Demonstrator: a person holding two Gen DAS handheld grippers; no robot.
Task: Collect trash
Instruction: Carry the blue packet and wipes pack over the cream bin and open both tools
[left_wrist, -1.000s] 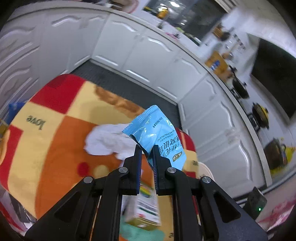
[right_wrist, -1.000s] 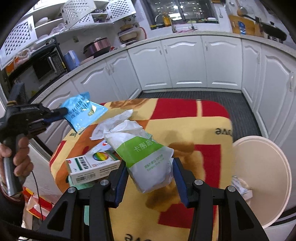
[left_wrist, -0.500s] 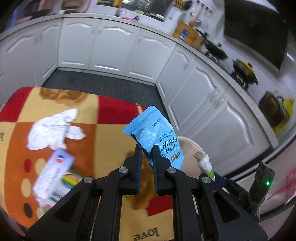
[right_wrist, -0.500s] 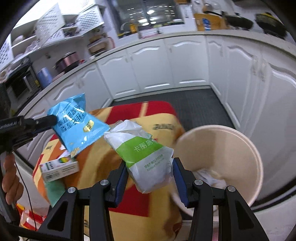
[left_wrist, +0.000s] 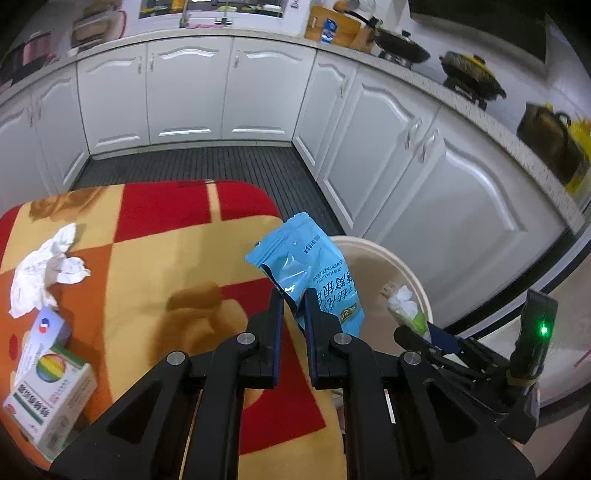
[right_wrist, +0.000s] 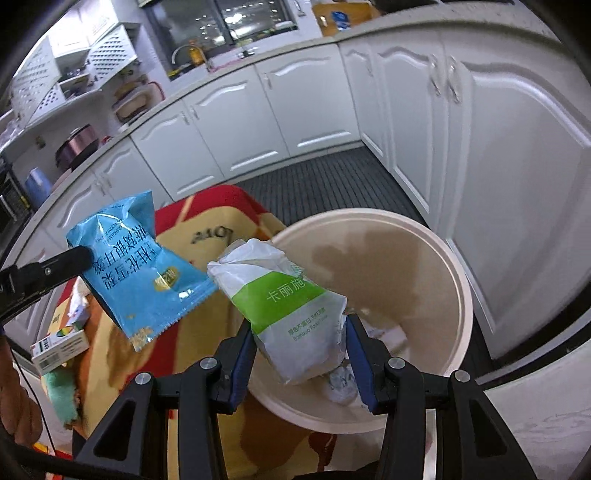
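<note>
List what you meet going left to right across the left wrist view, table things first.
Crumpled white tissue → medicine box → blue snack packet pinched in the left hand-held gripper → beige trash bin → right hand-held gripper holding a green-and-white pack.

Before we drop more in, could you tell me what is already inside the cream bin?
Crumpled white trash lies at the bottom of the cream bin; the held green-and-white tissue pack covers the rest.

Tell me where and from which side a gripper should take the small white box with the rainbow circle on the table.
Judging by its pose, the white box lies flat on the blanket. Come from above and close across its narrow width at mid-length; the long side faces are parallel and clear.
</note>
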